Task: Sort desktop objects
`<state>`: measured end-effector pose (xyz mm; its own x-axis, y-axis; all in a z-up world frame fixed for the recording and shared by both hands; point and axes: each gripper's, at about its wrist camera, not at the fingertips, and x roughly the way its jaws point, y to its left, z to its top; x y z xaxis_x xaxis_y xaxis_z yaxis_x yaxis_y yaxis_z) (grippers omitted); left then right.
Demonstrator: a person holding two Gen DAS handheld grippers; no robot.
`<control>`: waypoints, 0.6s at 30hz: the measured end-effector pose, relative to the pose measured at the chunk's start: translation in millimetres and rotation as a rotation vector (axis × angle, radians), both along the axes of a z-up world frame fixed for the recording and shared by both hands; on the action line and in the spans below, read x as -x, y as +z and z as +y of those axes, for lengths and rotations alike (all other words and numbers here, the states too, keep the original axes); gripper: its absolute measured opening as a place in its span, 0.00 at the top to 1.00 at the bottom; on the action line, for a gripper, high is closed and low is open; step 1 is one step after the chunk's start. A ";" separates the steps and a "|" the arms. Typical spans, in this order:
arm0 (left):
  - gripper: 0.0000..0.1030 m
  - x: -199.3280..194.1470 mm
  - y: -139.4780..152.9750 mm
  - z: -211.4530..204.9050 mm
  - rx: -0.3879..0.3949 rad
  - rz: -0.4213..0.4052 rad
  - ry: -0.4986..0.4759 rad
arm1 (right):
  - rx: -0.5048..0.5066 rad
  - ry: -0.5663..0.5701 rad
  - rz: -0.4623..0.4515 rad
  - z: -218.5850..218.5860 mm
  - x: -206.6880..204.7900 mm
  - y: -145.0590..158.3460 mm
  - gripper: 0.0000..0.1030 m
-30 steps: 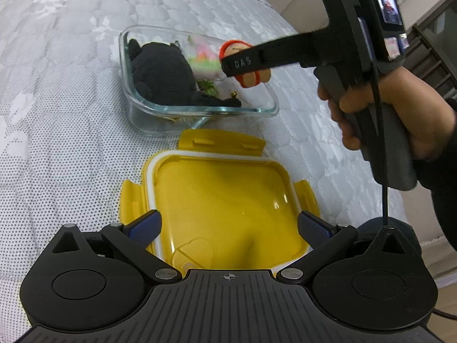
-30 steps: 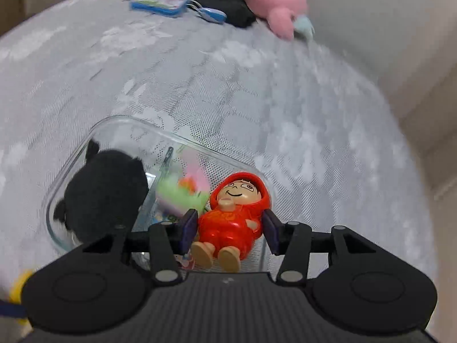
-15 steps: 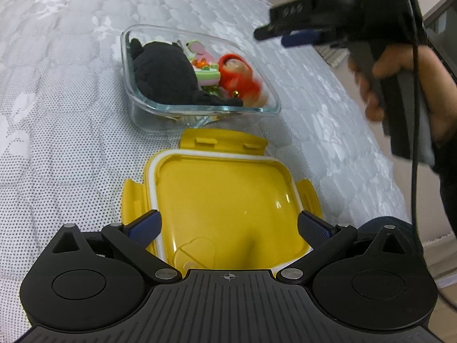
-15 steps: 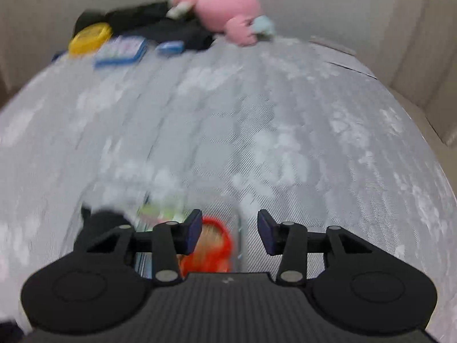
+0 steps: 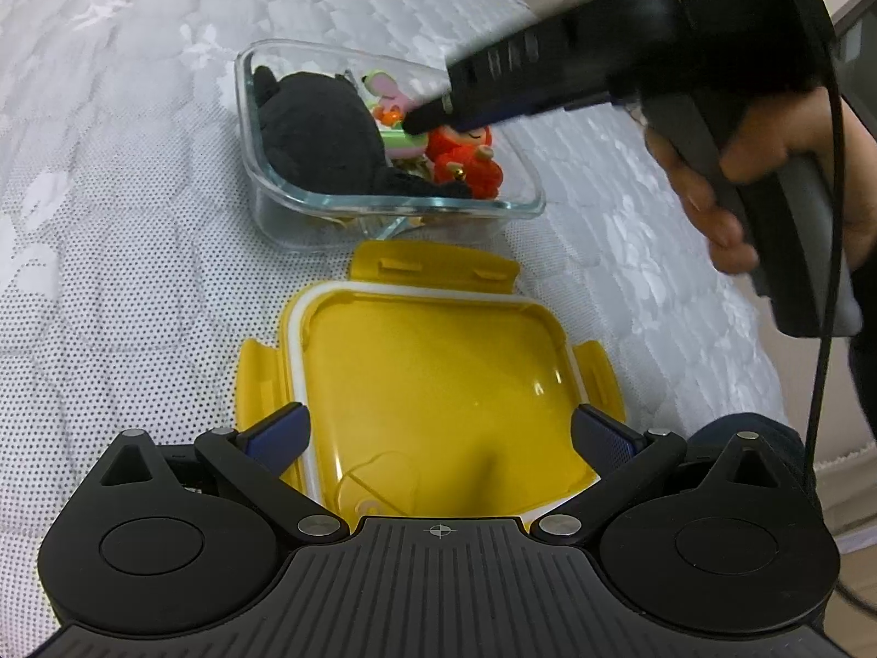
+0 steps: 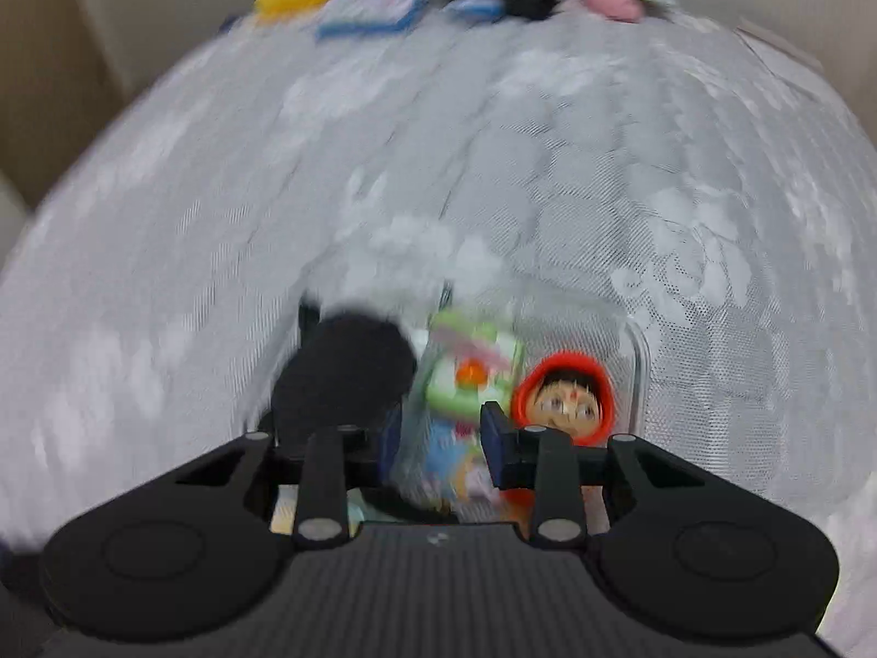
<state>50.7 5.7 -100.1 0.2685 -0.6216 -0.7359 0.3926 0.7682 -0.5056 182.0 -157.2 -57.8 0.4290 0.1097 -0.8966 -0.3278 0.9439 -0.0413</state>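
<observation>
Two sets of fingers are empty: the left gripper (image 5: 437,434) is held wide over the lid (image 5: 433,378), while the right gripper (image 6: 438,438) is closing above the box (image 5: 534,186). Before the lid is fitted, the toys (image 6: 466,378) are best kept below the rim.

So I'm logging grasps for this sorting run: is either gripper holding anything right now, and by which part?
Nothing is held. The left gripper is open above the yellow lid. The right gripper, jaws closing, hovers over the glass container, gripping nothing.
</observation>
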 end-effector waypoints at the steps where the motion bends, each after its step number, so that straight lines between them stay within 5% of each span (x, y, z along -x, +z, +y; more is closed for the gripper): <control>1: 0.00 0.3 0.2 0.0 0.000 -0.001 -0.001 | 0.027 0.016 0.018 1.8 1.5 -2.4 0.68; 7: 0.00 1.3 0.6 0.4 -0.002 -0.001 -0.003 | 0.016 -0.022 0.131 -11.3 -8.0 -17.0 0.71; 10: 0.00 1.0 0.4 -0.1 -0.004 -0.001 -0.003 | 0.037 -0.034 0.135 -12.7 -11.8 -25.6 0.79; 18: 0.00 0.6 2.1 0.4 -0.005 0.001 0.001 | 0.008 -0.061 0.113 -11.9 -14.1 -31.7 0.79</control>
